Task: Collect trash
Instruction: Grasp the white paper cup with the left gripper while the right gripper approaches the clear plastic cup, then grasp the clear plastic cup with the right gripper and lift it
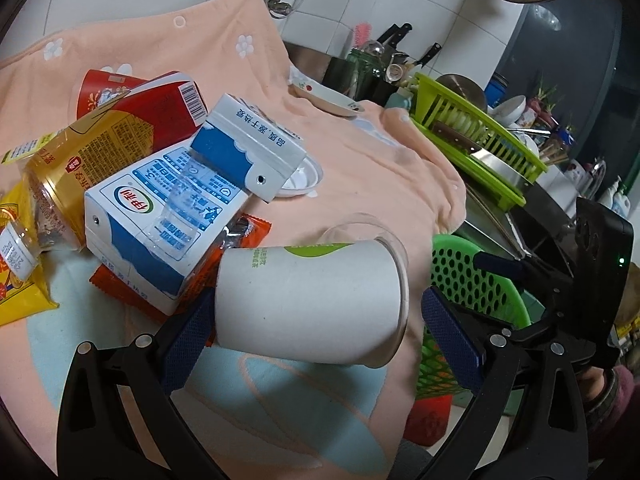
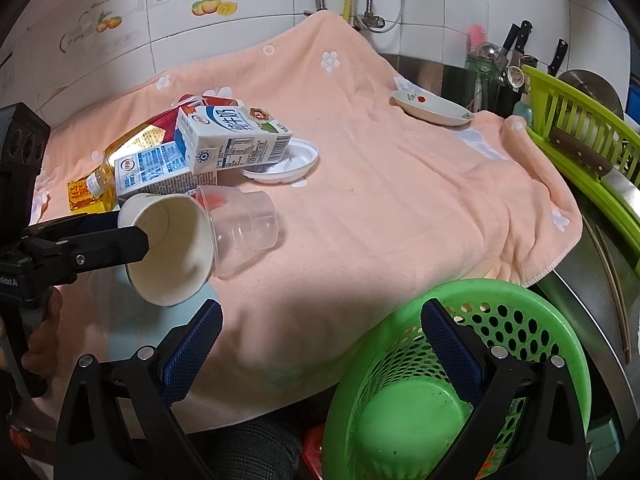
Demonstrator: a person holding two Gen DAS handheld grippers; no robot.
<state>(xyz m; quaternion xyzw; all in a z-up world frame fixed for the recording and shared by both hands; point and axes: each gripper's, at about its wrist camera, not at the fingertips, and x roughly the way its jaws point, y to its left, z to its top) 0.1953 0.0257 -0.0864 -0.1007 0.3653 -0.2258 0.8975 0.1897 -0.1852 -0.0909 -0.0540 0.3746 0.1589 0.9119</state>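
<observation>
A white paper cup [image 1: 312,300] lies on its side on the peach towel [image 1: 360,168], between the open fingers of my left gripper [image 1: 316,320]; the fingers stand wide and I cannot tell if they touch it. It also shows in the right wrist view [image 2: 172,248], with a clear plastic cup [image 2: 244,228] behind it. Blue-white milk cartons [image 1: 160,216], a red carton [image 1: 160,108] and a yellow bottle [image 1: 60,172] are piled at the left. My right gripper [image 2: 320,344] is open and empty above the green perforated basket [image 2: 460,380].
A white plastic lid [image 2: 280,160] and a small dish [image 2: 432,110] lie on the towel. A green dish rack [image 2: 580,136] with a cleaver, knives and a jar stand at the right. A tiled wall with pipes is behind.
</observation>
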